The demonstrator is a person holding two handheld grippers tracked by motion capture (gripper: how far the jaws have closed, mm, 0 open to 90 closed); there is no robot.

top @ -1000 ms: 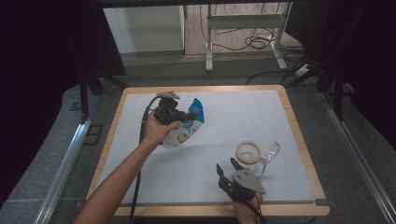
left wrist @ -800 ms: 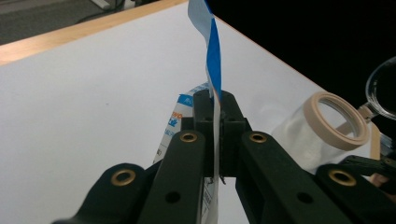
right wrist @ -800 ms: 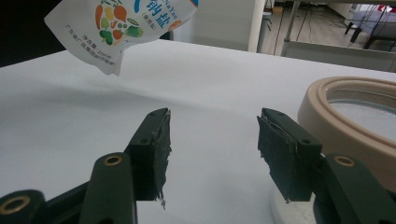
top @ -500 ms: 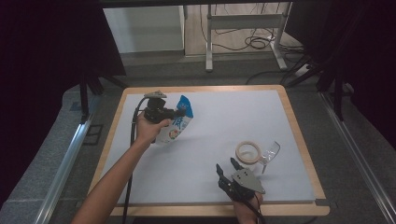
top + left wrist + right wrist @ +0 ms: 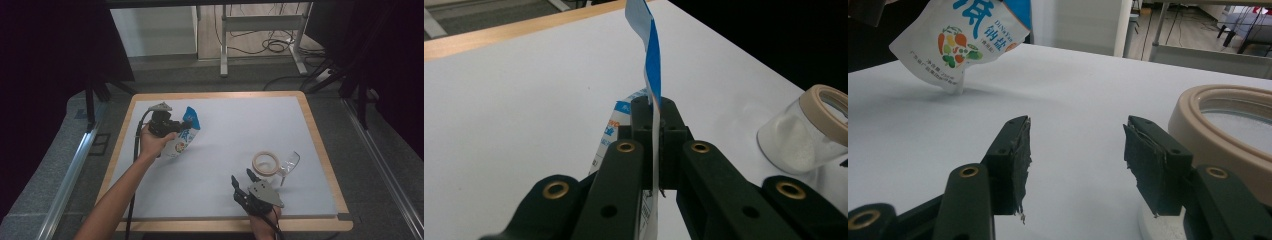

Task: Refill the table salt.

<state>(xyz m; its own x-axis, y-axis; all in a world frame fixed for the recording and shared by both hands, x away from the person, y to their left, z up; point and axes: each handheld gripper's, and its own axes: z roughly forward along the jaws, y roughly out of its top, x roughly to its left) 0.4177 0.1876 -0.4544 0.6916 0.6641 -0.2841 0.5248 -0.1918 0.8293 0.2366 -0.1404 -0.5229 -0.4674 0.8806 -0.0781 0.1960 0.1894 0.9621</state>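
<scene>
- The blue-and-white pouch [image 5: 184, 136] hangs over the left part of the white surface [image 5: 225, 150], a bottom corner touching it.
- The left gripper [image 5: 653, 107] has its fingers clamped on the pouch's top edge.
- The right gripper [image 5: 1075, 150] rests near the front edge, fingers apart around nothing, just beside a glass jar [image 5: 272, 164].
</scene>
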